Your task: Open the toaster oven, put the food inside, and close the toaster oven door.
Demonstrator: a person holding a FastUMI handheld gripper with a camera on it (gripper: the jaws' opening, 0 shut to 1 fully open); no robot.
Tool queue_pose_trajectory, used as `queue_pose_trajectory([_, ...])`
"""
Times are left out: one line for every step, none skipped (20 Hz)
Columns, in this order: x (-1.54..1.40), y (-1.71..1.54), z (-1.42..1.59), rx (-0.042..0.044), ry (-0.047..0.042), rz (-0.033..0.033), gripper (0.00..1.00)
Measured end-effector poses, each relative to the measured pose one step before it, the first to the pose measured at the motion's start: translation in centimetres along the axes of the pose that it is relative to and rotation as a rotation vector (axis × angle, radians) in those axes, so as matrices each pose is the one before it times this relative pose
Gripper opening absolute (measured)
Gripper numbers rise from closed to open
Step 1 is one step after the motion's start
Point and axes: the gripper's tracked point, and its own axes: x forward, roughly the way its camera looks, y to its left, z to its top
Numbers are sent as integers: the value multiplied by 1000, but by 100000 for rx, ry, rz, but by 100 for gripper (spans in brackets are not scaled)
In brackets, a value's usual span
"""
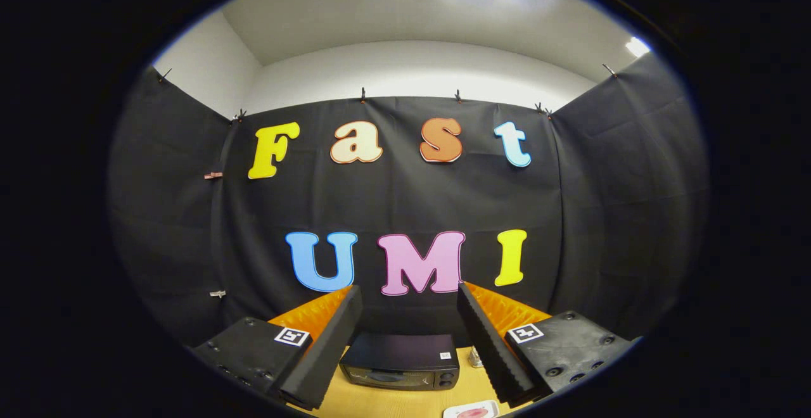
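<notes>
A black toaster oven [402, 361] stands on the wooden table [393, 402], its door shut, against the black cloth wall. It lies beyond my gripper [410, 301], seen through the gap between the two fingers. The fingers stand wide apart, open, with nothing between them. A white plate [471, 410] with pinkish food on it lies on the table nearer to me, just inside the right finger [485, 339].
A small glass-like jar [475, 358] stands to the right of the oven, partly hidden by the right finger. Black cloth walls close the booth at the back and on both sides.
</notes>
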Motion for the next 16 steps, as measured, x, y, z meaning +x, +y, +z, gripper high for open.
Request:
queue_pose_trajectory([444,-53,-462,-483,664,-190,97])
queue_pose_trajectory([494,18,-390,-452,504,162,97])
queue_pose_trajectory([545,87,-617,-459,849,227,97])
queue_pose_trajectory([550,18,-712,-428,753,-8,97])
queue_pose_trajectory([631,95,-725,-171,731,302,97])
queue_pose_trajectory([636,212,-864,130,816,630,97])
queue_pose_trajectory([682,133,-855,535,333,123,97])
queue_pose_trajectory([746,74,-927,1037,387,74,97])
queue_pose_trajectory([748,96,-1093,1476,856,-56,98])
queue_pose_trajectory([640,191,-1286,1419,1334,51,97])
queue_pose_trajectory([835,260,-1212,1169,1158,240,98])
queue_pose_trajectory([701,341,-1202,919,735,565,98])
queue_pose_trajectory([842,242,-1137,329,442,481,98])
queue_pose_trajectory([840,40,-1219,-93,380,225,98])
queue_pose_trajectory([860,-75,-1346,-182,848,-254,98])
queue_pose_trajectory([884,-30,-1473,-10,1685,-533,98])
